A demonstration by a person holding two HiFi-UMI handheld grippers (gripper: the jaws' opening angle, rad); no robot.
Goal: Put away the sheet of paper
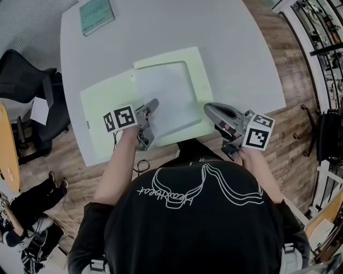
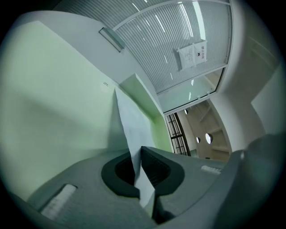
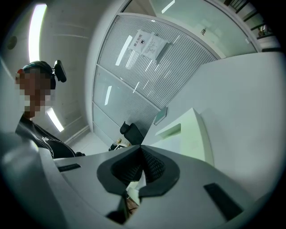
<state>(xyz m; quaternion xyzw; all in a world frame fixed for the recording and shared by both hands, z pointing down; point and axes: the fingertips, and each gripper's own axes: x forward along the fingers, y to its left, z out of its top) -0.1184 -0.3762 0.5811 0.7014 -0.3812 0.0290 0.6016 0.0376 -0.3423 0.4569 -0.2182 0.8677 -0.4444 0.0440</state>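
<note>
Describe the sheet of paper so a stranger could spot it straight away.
On the pale table, an open green folder lies before the person. The sheet of paper rests on it, one edge pinched by the left gripper. It is the only white sheet, unlike the folder beneath and the teal book at the far corner.

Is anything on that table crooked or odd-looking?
Only the sheet of paper: its near corner is pinched in the left hand-held gripper and raised, so it bows instead of lying flat on the open green folder. Nothing looks spilled or torn.
</note>
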